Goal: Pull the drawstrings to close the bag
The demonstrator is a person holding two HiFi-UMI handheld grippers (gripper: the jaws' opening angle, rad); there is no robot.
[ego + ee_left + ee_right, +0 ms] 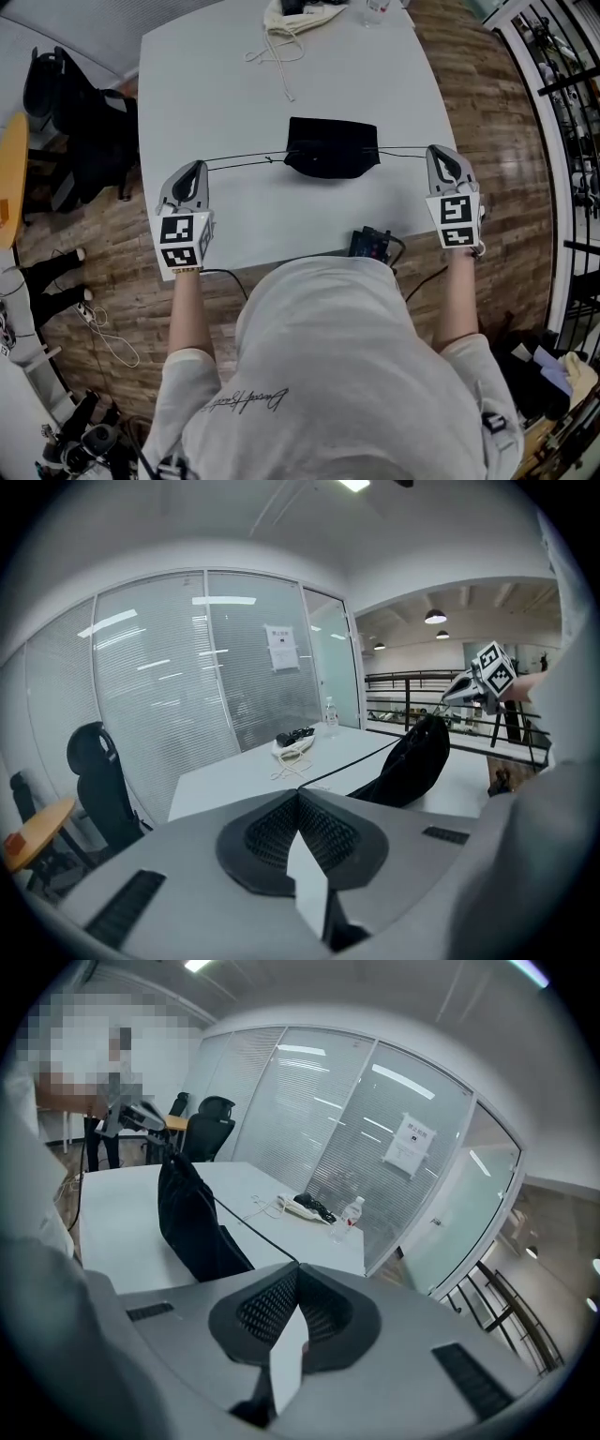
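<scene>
- The left tool (298, 795) has its jaws pressed together on the left string (354, 765), which is thin and black.
- The right tool (294, 1269) has its jaws pressed together on the right string (251, 1226) in the same way.
- In the head view the two tools are well apart, one at each side of the white tabletop (234, 84).
- Both strings run in a tight, straight line from the tools to the bag (332, 147).
- The bag is black and sits in the middle of the tabletop, between the two tools.
- A small dark box (372, 244) lies at the near edge, close to the person.
- At the far edge lie a white cloth with cords (289, 21) and a water bottle (350, 1215).
</scene>
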